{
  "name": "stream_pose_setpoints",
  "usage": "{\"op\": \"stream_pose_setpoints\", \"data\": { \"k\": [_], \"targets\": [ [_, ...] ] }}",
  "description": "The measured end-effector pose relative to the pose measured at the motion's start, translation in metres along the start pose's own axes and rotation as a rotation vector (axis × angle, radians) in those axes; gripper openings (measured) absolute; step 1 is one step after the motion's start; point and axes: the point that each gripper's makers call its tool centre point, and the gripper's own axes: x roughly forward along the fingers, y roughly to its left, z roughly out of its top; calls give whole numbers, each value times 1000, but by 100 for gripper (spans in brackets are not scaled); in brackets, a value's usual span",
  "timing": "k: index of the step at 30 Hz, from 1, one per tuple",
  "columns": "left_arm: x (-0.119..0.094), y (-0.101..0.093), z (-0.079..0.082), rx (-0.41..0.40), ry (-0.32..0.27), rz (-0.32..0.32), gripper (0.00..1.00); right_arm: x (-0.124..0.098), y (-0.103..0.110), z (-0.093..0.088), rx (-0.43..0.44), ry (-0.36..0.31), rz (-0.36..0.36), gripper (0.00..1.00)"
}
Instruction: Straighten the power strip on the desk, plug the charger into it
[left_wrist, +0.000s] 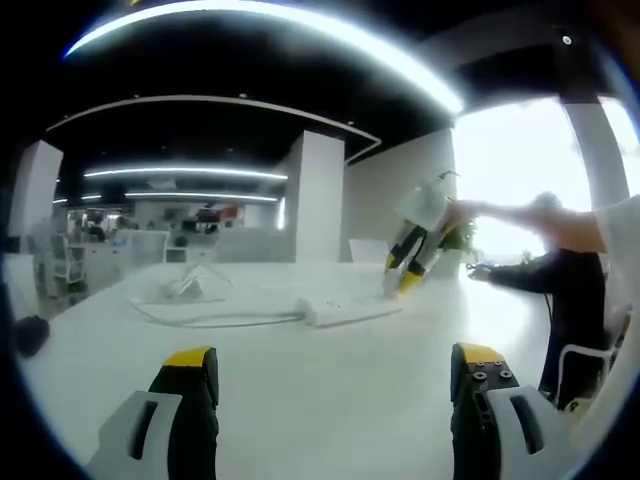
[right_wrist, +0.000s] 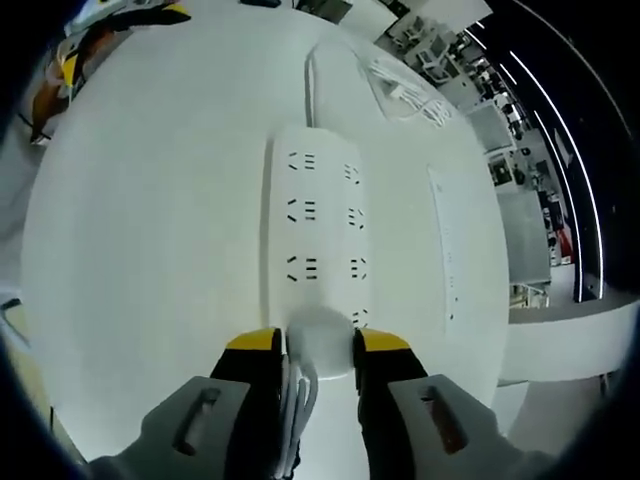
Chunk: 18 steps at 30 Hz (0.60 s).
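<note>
A white power strip (right_wrist: 315, 230) with several sockets lies lengthwise on the white desk (right_wrist: 150, 230), its cord (right_wrist: 310, 75) leading away at the far end. My right gripper (right_wrist: 320, 342) is shut on a white charger (right_wrist: 322, 335), which sits on the near end of the strip. I cannot tell whether its prongs are in. The charger's cable (right_wrist: 295, 400) runs back between the jaws. In the left gripper view the strip (left_wrist: 345, 308) lies mid-desk with the right gripper (left_wrist: 408, 262) tilted down onto its right end. My left gripper (left_wrist: 335, 365) hovers open above the desk, holding nothing.
A loose white cable bundle (left_wrist: 195, 285) lies beyond the strip's cord (left_wrist: 200, 320). A long flat white bar (right_wrist: 450, 250) lies beside the strip. A person's arm (left_wrist: 540, 225) reaches in from the right, near a chair (left_wrist: 585, 360). Office desks and a pillar (left_wrist: 320, 195) stand behind.
</note>
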Motion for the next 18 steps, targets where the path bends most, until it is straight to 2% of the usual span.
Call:
{"op": "stream_pose_setpoints", "data": {
  "k": [13, 18],
  "targets": [
    [3, -1, 0, -2, 3, -3, 99, 1, 4, 2, -43, 51, -12, 25],
    [6, -3, 2, -2, -3, -8, 99, 1, 4, 1, -30, 50, -4, 25]
  ]
}}
